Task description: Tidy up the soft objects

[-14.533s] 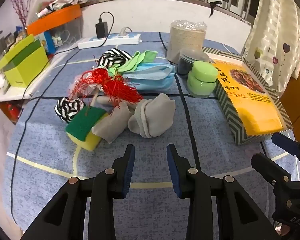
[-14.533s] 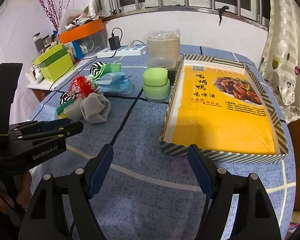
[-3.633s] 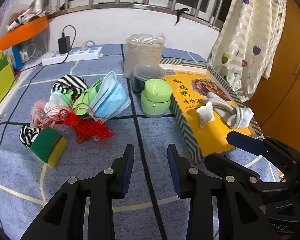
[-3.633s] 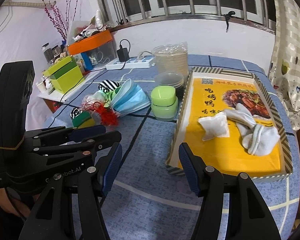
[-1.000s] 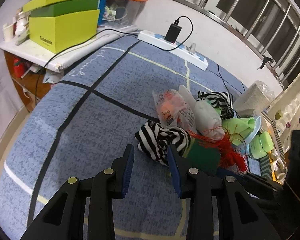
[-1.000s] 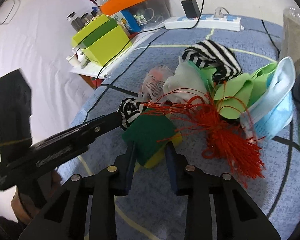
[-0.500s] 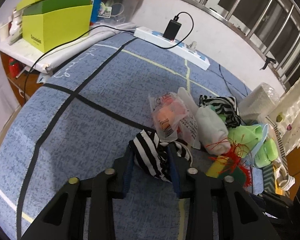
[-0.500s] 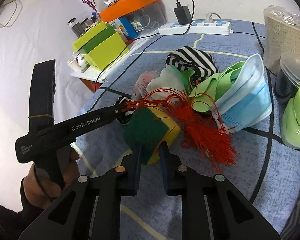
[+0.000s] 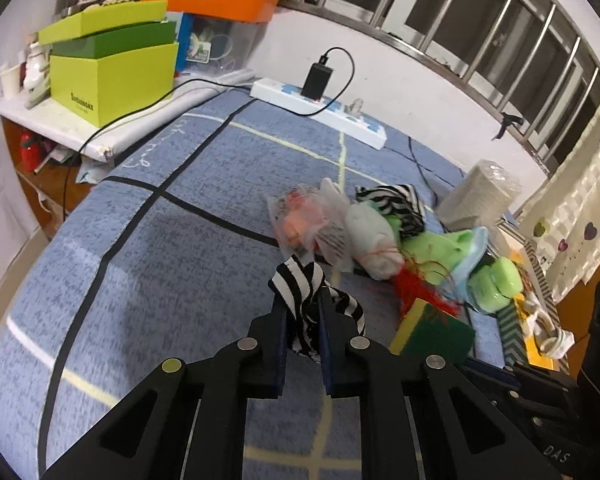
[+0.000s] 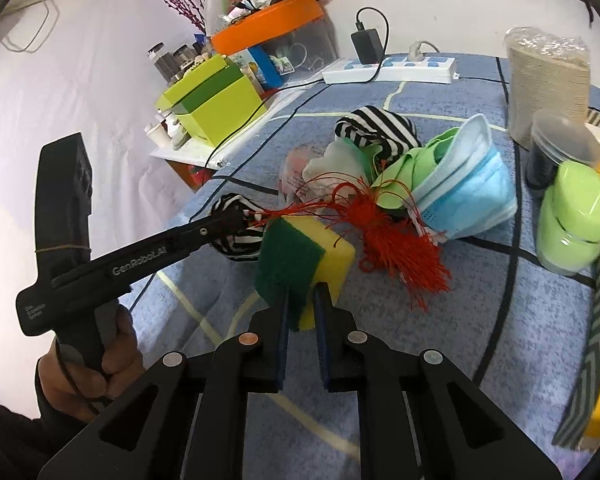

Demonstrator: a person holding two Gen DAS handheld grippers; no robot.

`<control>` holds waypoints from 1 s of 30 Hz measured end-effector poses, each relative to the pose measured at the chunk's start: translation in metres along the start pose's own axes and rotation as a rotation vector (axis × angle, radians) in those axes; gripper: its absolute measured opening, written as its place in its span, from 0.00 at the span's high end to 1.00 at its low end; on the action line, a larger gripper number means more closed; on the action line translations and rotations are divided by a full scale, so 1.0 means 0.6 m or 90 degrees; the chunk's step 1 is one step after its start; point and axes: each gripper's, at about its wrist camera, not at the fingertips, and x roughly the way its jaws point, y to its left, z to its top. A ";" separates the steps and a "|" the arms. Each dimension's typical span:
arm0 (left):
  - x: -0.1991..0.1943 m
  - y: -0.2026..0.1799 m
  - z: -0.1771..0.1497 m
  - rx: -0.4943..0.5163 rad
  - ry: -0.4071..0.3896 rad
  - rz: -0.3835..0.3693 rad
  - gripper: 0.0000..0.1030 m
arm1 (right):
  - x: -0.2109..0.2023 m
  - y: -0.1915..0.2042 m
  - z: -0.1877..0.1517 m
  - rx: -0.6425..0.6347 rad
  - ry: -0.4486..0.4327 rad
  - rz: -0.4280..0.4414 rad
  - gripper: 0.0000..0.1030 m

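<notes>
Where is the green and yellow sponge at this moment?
The sponge is clamped in the right gripper, low in the centre of the right wrist view, beside the red tassel.

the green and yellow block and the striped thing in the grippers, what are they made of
Sponge: looks like yellow foam with a dark green fibrous scouring layer, matte, squeezed between the right gripper pads. Striped sock: seemingly knit fabric, black and white, limp and folded in the left gripper.

The left tongs are clamped, blue-padded fingers nearly together and pinching. The right tongs are likewise closed tight. The person's left hand grips the left tongs' black handle, arm dark-sleeved.
</notes>
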 end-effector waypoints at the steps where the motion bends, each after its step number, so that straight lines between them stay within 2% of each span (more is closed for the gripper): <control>1: -0.005 -0.002 -0.003 0.001 -0.001 -0.002 0.88 | -0.005 0.000 -0.003 0.000 -0.002 -0.001 0.88; 21: -0.066 -0.125 -0.035 0.098 -0.016 -0.060 0.88 | -0.128 -0.039 -0.055 0.041 -0.083 -0.032 0.92; 30: -0.067 -0.155 -0.043 0.120 -0.009 -0.071 0.88 | -0.163 -0.083 -0.089 0.069 -0.074 -0.064 0.92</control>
